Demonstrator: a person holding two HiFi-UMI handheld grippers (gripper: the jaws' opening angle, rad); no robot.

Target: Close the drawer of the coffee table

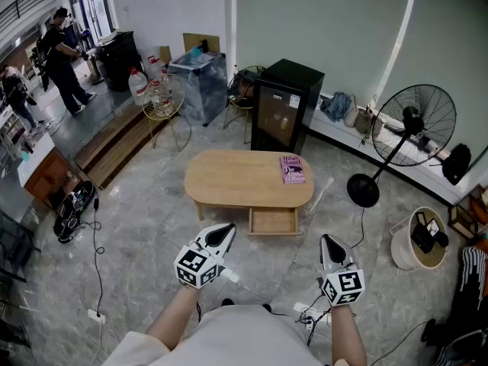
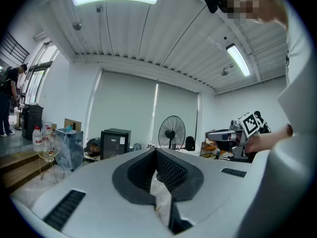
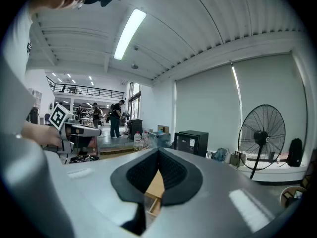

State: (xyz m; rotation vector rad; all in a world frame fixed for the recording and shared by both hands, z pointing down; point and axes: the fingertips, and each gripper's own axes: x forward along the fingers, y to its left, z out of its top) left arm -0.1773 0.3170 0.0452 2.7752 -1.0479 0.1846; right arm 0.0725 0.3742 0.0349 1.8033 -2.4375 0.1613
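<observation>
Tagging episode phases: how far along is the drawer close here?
Done: nothing yet. The drawer stands pulled out from the near side of the coffee table.
In hand: nothing. The left gripper and right gripper are both shut and empty, and both are short of the table.
Left: bring a gripper to the drawer front and push it in flush.

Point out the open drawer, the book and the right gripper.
drawer (image 1: 273, 221): head view, its bare inside floor.
book (image 1: 292, 169): head view, middle of its cover.
right gripper (image 1: 328, 239): head view, its shut jaw tips.
</observation>
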